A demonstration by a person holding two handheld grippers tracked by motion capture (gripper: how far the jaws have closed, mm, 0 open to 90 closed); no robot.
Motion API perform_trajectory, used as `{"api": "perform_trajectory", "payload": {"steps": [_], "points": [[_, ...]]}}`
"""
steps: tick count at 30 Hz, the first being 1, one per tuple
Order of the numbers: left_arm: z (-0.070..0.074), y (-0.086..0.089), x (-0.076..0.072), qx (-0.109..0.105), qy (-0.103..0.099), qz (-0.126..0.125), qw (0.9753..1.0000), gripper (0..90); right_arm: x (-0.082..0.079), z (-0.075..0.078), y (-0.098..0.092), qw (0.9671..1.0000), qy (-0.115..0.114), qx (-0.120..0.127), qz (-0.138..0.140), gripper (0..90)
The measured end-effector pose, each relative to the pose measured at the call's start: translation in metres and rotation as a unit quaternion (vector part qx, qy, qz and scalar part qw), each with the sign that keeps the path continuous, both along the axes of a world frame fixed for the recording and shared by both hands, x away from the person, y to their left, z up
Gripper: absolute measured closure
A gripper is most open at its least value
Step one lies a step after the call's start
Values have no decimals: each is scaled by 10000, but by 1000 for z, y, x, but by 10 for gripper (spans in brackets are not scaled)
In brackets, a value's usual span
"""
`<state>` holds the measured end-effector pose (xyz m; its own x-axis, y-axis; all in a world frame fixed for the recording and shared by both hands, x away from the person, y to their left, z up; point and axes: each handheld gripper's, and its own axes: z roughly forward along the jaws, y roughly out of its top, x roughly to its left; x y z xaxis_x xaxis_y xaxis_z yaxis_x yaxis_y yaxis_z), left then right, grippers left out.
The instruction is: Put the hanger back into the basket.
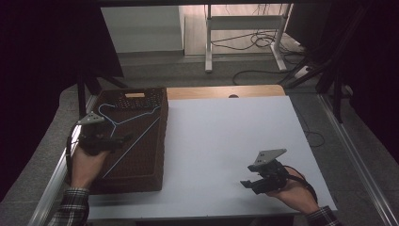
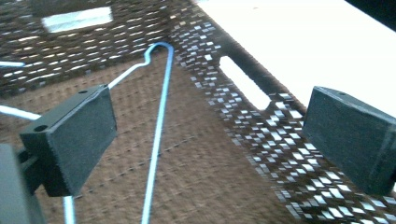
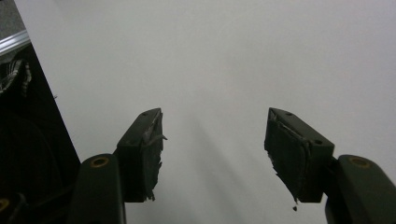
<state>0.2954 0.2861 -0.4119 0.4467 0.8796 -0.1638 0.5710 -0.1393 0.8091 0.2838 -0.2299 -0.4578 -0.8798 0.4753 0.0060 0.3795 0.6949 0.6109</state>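
We see the white surface (image 1: 226,141) across the frame's middle, the brown woven basket (image 1: 155,141) at its left. Inside lies the blue wire hanger (image 2: 158,135), just ahead of our left gripper (image 2: 210,135), jaws spread. Lower right, our right gripper (image 3: 215,149) hovers spread, empty

In the high view the left hand-held gripper (image 1: 123,139) covers part of the blue hanger (image 1: 136,117) inside the brown basket (image 1: 157,155); the hanger's lower end there is too faint to trace.
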Motion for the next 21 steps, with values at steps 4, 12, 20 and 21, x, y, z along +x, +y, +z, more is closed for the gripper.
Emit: {"api": "perform_trajectory", "payload": {"steps": [4,12,20,21], "points": [[4,-11,-13,-47,-150,-127,9998,11,-2,3,-3,9998,-77,135,-82,344],[0,-44,-44,-192,-304,-549,9978,5,-10,8,-12,9983,-269,406,-319,276],[-15,-81,-65,-164,-316,-1066,9937,7,-18,10,-30,9939,-339,771,-709,239],[-16,-85,-67,-156,-316,-1101,9933,7,-20,10,-32,9932,-340,803,-766,235]]}}
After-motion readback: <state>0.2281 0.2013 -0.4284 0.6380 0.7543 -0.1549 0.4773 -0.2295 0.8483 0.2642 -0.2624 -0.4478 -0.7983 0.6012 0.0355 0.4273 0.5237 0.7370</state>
